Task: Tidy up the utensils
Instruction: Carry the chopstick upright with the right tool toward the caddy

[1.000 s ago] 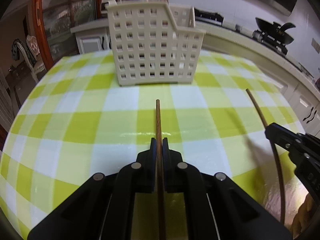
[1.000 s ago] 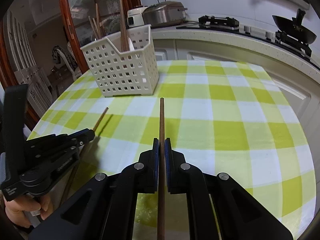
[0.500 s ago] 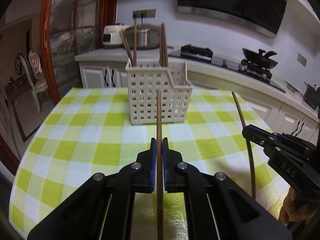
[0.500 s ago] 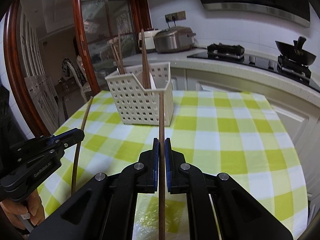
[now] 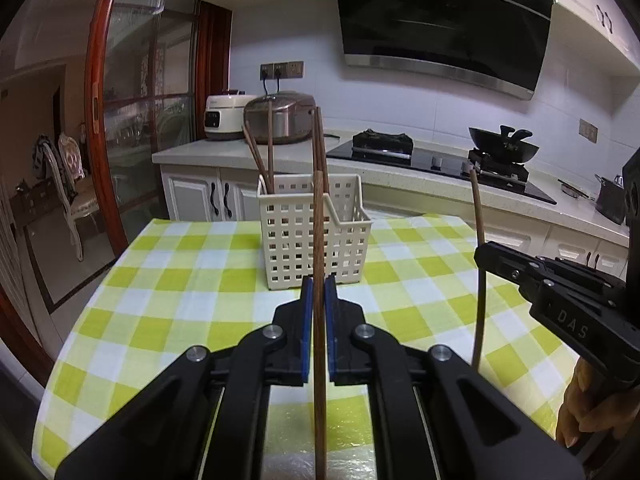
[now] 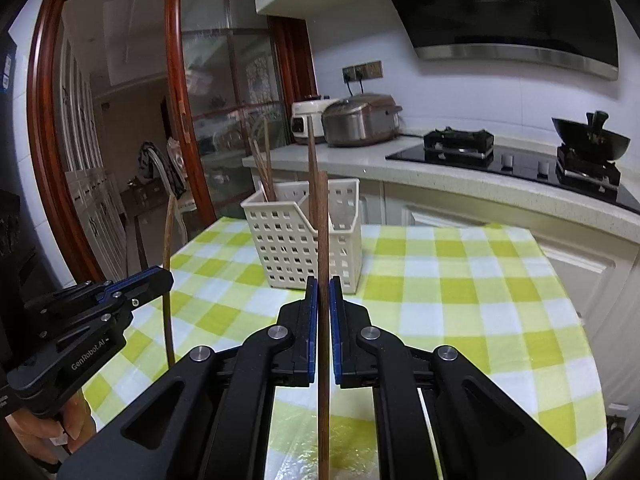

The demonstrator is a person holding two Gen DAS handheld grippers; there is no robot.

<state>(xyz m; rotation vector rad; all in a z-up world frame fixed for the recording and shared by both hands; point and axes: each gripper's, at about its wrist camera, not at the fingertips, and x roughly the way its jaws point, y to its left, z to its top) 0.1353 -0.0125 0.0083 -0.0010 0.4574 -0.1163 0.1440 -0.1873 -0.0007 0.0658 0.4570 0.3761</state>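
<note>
My left gripper [image 5: 316,284] is shut on a brown wooden chopstick [image 5: 319,224] that points up and forward, above the table. My right gripper [image 6: 323,284] is shut on a second brown chopstick [image 6: 322,224], held the same way. Each gripper shows in the other's view: the right one [image 5: 480,254] with its chopstick [image 5: 478,216], the left one [image 6: 166,278] with its chopstick [image 6: 168,232]. A cream perforated utensil basket [image 5: 314,236] stands ahead on the table with several chopsticks [image 5: 270,148] upright in it; it also shows in the right wrist view [image 6: 304,236].
The table has a green and white checked cloth [image 5: 192,280]. Behind it runs a kitchen counter [image 5: 400,164] with rice cookers [image 5: 280,118], a gas hob and a wok [image 5: 502,146]. A glass door with a red wooden frame [image 5: 96,120] is at the left.
Both grippers have risen and tilted up with their chopsticks, from near the tabletop to well above it. The basket now sits lower and farther in both views.
</note>
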